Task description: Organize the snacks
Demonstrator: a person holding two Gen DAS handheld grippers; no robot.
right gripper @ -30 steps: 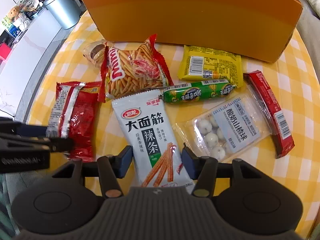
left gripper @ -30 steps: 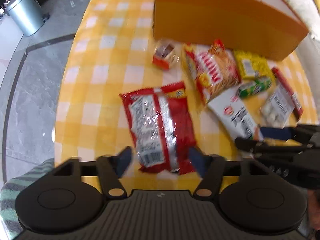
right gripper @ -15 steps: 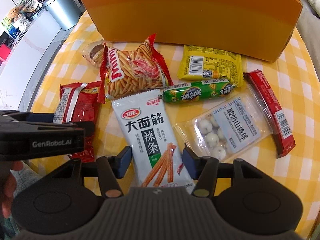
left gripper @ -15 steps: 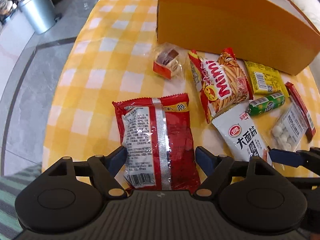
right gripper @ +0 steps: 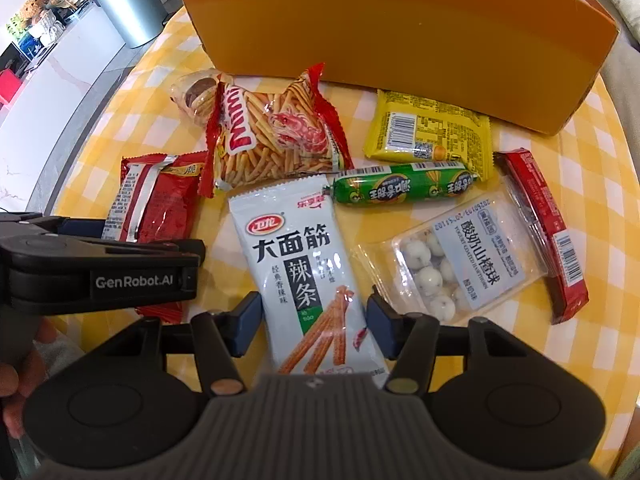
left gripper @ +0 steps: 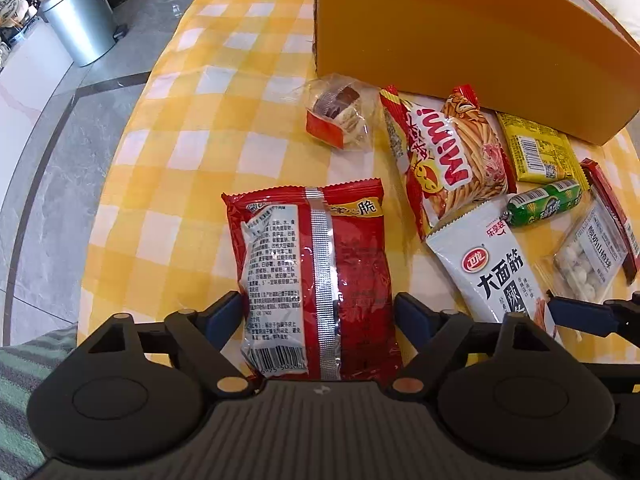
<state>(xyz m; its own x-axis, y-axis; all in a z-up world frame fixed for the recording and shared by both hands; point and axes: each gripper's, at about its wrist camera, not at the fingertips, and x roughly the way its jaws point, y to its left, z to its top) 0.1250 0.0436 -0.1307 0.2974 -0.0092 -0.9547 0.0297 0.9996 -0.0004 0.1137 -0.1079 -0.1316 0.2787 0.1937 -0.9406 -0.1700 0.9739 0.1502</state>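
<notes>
A red snack packet lies seam side up on the yellow checked tablecloth. My left gripper straddles its near end, jaws closing, pads at the packet's edges without squeezing it. In the right wrist view the same packet shows behind the left gripper. A white spicy-strip packet lies flat between the pads of my right gripper, which rest against both its sides. The orange box stands behind the snacks.
Near the box lie a shrimp-stick bag, a green sausage, a yellow packet, a clear pack of white balls, a red bar and a wrapped cake. A metal bin stands on the floor past the table edge.
My left gripper has sunk over the red packet, which now reaches deeper between its fingers. In the right wrist view it has slid in from the left. The right gripper has kept still.
</notes>
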